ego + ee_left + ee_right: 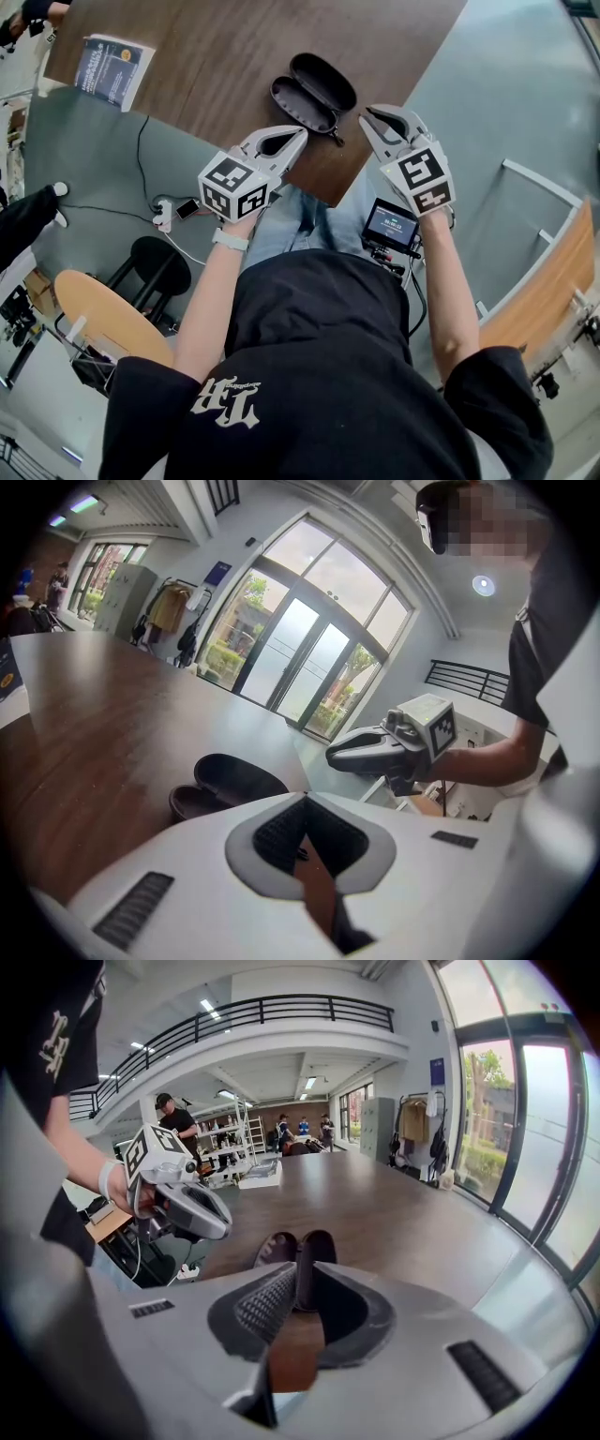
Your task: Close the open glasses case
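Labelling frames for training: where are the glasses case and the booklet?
Glasses case (323,82), head view, inside of its far half.
Booklet (112,67), head view, middle of its cover.

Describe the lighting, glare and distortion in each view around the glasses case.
Head view: even, soft light, glasses case sharp, picture edges bent. Left gripper view: strong fisheye, windows washed out, pale sheen on the table. Right gripper view: fisheye again, window frames bowed at right, glasses case small but clear.
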`<state>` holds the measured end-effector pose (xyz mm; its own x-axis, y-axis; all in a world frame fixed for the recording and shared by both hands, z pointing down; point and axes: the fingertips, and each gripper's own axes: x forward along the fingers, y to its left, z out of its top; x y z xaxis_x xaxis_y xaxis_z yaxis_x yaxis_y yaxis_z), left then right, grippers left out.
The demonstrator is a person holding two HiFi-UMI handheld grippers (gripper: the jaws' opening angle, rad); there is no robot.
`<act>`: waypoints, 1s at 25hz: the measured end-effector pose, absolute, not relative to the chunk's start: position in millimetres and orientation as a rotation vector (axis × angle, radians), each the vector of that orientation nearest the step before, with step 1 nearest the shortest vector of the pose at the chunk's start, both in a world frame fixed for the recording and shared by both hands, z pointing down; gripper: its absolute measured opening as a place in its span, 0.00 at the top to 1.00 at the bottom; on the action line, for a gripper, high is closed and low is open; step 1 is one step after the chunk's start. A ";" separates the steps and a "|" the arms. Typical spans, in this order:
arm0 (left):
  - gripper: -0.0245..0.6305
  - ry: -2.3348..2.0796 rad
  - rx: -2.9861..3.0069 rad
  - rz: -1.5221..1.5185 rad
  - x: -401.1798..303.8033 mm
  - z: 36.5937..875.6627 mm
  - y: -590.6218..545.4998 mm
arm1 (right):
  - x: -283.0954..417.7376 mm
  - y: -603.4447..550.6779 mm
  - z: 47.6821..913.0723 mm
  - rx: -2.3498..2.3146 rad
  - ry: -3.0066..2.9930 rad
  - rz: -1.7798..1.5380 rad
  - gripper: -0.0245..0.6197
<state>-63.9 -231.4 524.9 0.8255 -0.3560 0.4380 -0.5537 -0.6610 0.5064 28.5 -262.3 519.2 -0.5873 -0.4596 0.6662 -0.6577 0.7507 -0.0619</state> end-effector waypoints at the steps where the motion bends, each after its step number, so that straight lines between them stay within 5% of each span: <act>1: 0.95 -0.665 2.351 0.404 -62.4 527.3 -233.0 | 29.2 -266.9 522.2 0.835 -2.298 0.408 0.91; 25: 0.95 -0.704 2.219 0.634 -48.1 606.4 -266.8 | 55.6 -349.9 587.2 0.829 -2.291 0.565 0.91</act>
